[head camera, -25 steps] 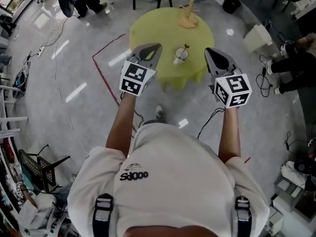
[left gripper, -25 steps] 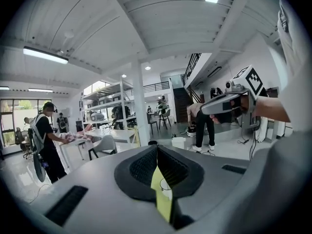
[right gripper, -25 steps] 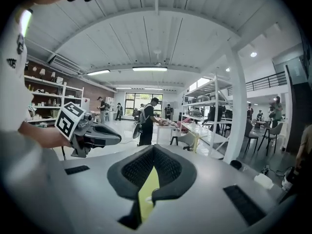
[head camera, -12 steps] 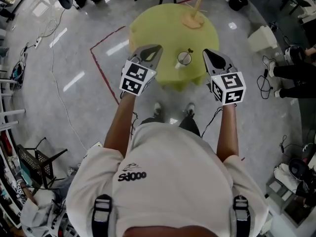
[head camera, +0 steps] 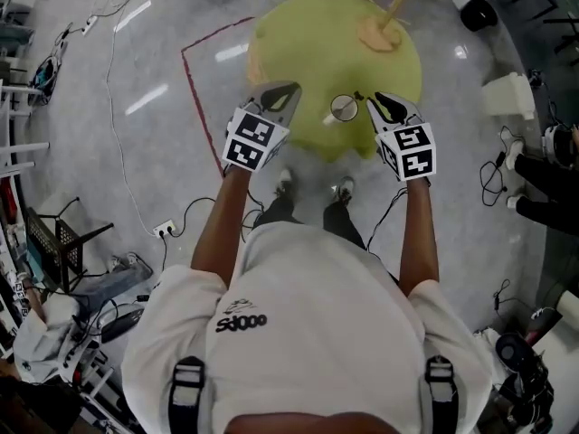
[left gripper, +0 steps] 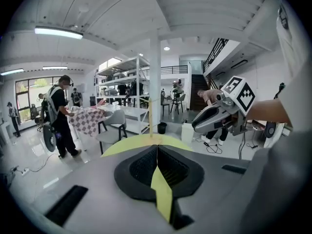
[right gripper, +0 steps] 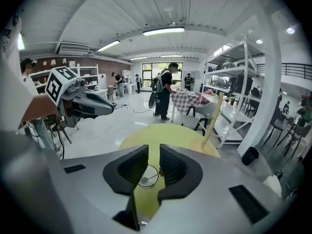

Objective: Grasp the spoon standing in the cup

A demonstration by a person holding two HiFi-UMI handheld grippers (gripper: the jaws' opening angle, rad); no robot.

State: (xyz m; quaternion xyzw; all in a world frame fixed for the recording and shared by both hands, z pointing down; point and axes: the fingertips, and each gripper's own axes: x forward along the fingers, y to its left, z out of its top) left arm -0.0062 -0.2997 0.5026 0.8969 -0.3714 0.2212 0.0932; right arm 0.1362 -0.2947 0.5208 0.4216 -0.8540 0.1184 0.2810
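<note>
1 cup (head camera: 344, 108), 1 spoon (right gripper: 148, 178), 1 table (head camera: 308, 43), 1 stand (head camera: 384, 33); left hand-held gripper (head camera: 285, 89), right hand-held gripper (head camera: 376, 99): 2.

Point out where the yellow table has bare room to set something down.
Free: the table's left side and middle, up to the wooden stand. Crowded: the near edge, where the cup sits between left tongs and right tongs.

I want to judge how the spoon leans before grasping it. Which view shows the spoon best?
The right gripper view: the spoon leans slanted in the cup, framed between that gripper's parted jaws. The head view shows it only small, from above. The left gripper view does not show it at all.
</note>
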